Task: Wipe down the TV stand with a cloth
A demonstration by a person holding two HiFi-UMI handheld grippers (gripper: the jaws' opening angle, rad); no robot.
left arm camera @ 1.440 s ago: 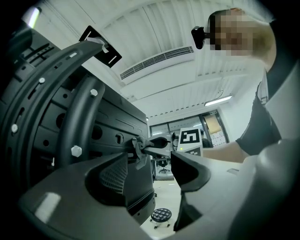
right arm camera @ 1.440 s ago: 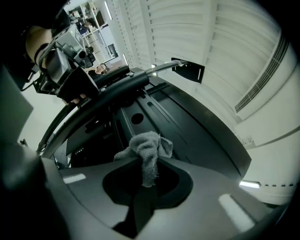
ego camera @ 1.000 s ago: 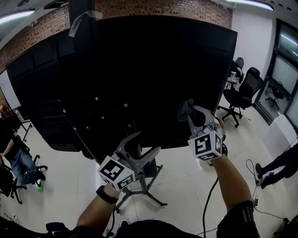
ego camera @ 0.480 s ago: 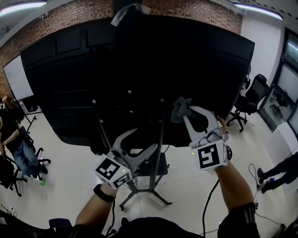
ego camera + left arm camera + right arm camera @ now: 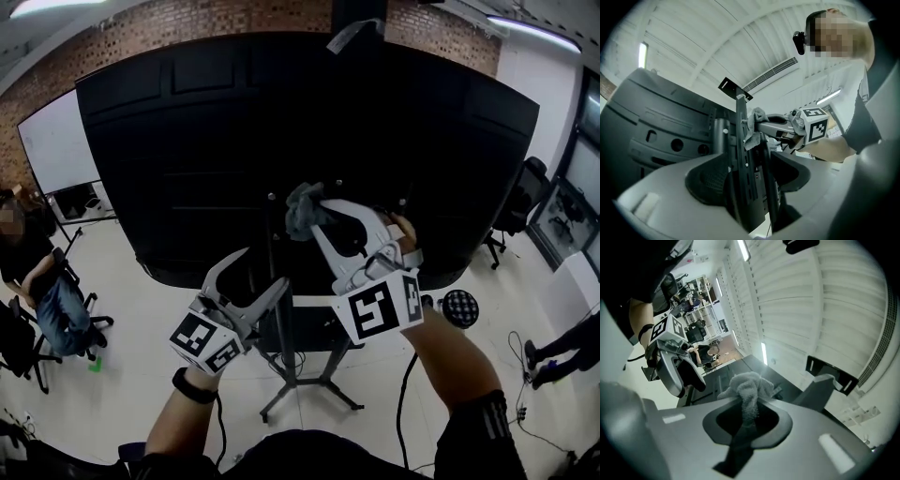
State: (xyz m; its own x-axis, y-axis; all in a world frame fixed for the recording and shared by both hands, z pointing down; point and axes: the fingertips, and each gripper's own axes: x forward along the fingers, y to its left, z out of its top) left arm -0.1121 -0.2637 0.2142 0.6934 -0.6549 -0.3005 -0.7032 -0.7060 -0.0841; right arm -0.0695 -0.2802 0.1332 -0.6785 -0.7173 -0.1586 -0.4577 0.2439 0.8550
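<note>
In the head view the black back of the TV (image 5: 187,141) fills the scene, mounted on a stand with an upright post (image 5: 278,323) and splayed feet (image 5: 328,392). My right gripper (image 5: 314,211) is shut on a bunched grey cloth (image 5: 300,206), which is pressed against the top of the post. The right gripper view shows the cloth (image 5: 747,385) pinched between the jaws (image 5: 747,401). My left gripper (image 5: 265,267) is open lower down. In the left gripper view the post (image 5: 740,154) runs between the spread jaws (image 5: 747,176), with the cloth (image 5: 754,129) above.
A seated person (image 5: 47,291) and a whiteboard (image 5: 56,141) are at the left. An office chair (image 5: 525,197) stands at the right, with a round black object (image 5: 459,307) on the floor and someone's legs (image 5: 562,352) nearby. A cable (image 5: 405,394) trails beside the stand's feet.
The right gripper has carried the cloth leftward onto the stand's post. The left gripper has shifted slightly left and up, and now straddles the post. It stays open.
</note>
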